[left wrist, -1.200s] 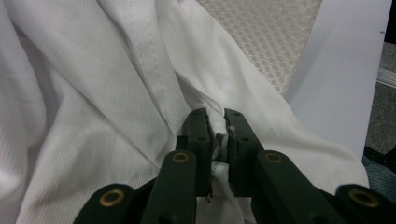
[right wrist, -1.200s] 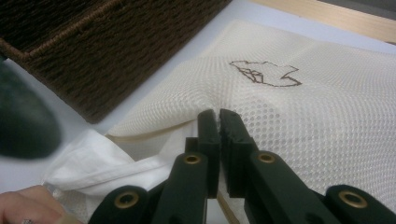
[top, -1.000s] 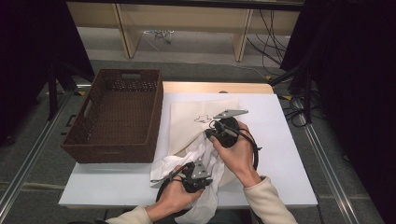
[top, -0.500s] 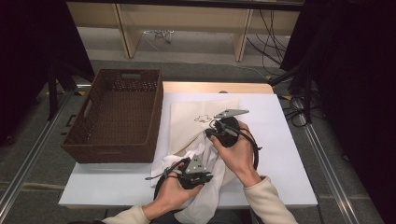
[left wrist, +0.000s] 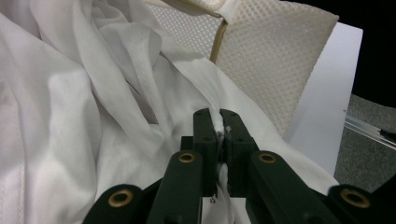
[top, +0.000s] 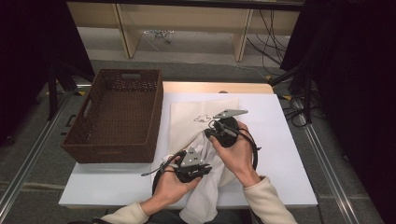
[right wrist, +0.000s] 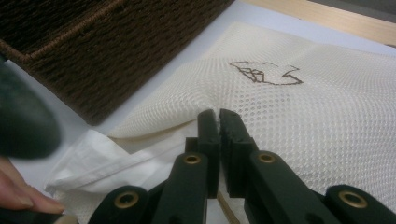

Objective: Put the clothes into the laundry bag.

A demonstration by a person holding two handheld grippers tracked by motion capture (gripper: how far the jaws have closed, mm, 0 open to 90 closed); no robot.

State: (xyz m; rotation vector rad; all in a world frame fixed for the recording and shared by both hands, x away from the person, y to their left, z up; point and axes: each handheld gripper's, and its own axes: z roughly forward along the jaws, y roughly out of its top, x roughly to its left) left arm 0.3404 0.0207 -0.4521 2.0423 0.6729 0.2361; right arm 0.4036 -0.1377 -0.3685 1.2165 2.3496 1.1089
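Observation:
A cream mesh bag (top: pixel 187 116) with a brown stitched drawing lies flat on the white table (top: pixel 280 154). A white cloth (top: pixel 205 200) spills from its near edge and hangs over the table's front. My left gripper (top: pixel 205 167) is shut on a fold of that white cloth (left wrist: pixel 93 116), with the fabric pinched between its jaws (left wrist: pixel 218 128). My right gripper (top: pixel 210 131) is shut on the bag's near edge (right wrist: pixel 215 115), just below the stitched drawing (right wrist: pixel 264 72). The mesh bag (left wrist: pixel 271 60) lies beyond the cloth in the left gripper view.
A brown wicker basket (top: pixel 79 140) stands empty at the table's left, close beside the bag; its wall (right wrist: pixel 93 51) shows in the right gripper view. Wooden shelving and cables sit behind the table. A fingertip of the left hand (right wrist: pixel 18 191) is near the cloth (right wrist: pixel 107 158).
My left gripper has risen a little with the white cloth in it. The right gripper has kept still on the bag's edge.

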